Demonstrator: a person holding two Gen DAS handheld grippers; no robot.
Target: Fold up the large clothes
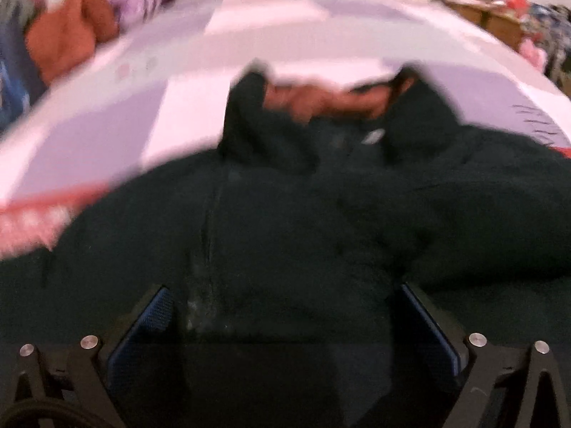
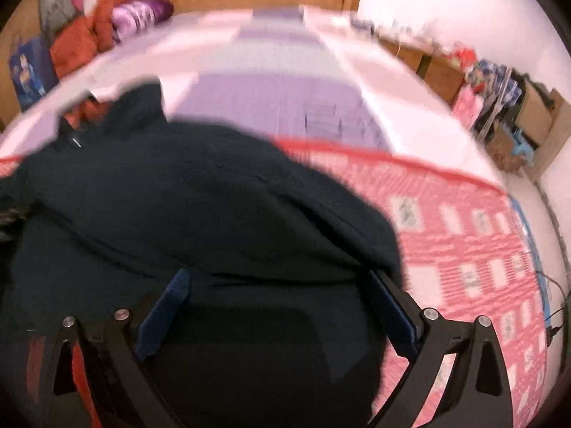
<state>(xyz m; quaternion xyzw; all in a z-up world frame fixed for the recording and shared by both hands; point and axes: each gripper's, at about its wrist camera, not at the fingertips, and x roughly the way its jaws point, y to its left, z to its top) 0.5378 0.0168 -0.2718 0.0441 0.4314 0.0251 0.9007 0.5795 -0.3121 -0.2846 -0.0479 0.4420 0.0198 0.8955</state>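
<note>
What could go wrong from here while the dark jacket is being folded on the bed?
1. Both views are blurred by motion, and the left gripper and right gripper both stand open over the dark jacket; a closing may catch only the top layer, or miss.
2. The collar is bunched up, so a fold may come out uneven.
3. The pink blanket beneath could be pinched together with the jacket.

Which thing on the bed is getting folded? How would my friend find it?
Find the big bed with the purple-and-white checked sheet. At its near end, partly over a pink patterned blanket, lies a large, dark, fuzzy jacket. It is the only near-black thing there, and its collar shows a reddish-orange lining.
</note>
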